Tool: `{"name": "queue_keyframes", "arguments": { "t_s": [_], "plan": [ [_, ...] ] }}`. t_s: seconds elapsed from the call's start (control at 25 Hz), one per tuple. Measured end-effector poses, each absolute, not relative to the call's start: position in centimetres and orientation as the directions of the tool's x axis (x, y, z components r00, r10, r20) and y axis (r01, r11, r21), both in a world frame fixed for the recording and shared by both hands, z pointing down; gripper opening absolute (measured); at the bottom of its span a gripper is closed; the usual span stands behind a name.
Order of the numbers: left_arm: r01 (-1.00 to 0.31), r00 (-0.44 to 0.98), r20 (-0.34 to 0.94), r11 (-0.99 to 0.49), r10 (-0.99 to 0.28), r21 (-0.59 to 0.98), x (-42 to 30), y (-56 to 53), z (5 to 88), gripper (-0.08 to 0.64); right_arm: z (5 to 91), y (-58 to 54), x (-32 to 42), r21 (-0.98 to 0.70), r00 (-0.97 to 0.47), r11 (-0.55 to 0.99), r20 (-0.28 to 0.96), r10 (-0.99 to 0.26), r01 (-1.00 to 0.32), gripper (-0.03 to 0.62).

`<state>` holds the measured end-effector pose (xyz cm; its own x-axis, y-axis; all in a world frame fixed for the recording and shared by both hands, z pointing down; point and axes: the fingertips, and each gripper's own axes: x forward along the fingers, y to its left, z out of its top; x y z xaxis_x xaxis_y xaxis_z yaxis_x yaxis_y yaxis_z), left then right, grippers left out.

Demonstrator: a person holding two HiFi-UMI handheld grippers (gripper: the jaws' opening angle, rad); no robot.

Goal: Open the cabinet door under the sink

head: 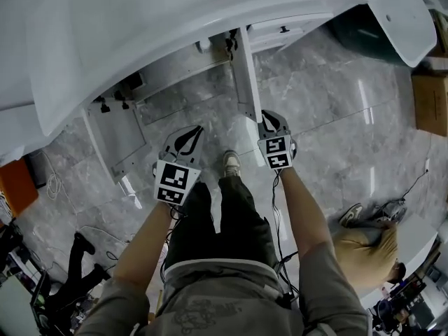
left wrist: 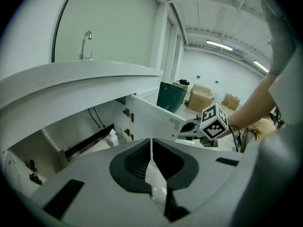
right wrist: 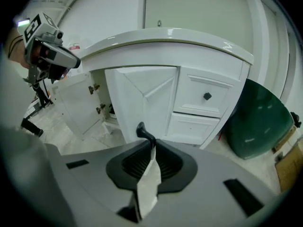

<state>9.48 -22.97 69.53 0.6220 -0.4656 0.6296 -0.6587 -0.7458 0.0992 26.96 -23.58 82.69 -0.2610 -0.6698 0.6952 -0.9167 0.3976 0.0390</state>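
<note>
Right jaws around door handle [right wrist: 142, 129]

The right hand-held gripper [head: 270, 116] is at the edge of the open cabinet door [head: 245, 75] under the sink [head: 210, 9].

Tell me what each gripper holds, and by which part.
The right gripper grips the right cabinet door by its black handle. The left gripper is shut on nothing.
</note>
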Motion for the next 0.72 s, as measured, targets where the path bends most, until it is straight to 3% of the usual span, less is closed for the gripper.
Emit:
{"name": "queue_keyframes", "arguments": {
  "t_s": [0.36,0.72],
  "plan": [
    [-0.625,0.623,0.652,-0.776,-0.433,0.082,12.0,-21.3,68.8,0.028,84.6,-20.2,31.3,0.002,-0.183,0.289,0.772,-0.609,-0.957,0.051],
    [-0.660,0.605,0.640,-0.748,-0.473,0.072,11.8,-21.3,64.4,0.028,78.9,-19.9,31.2,-0.107,-0.211,0.203,0.761,-0.614,-0.973,0.049]
  ]
}}
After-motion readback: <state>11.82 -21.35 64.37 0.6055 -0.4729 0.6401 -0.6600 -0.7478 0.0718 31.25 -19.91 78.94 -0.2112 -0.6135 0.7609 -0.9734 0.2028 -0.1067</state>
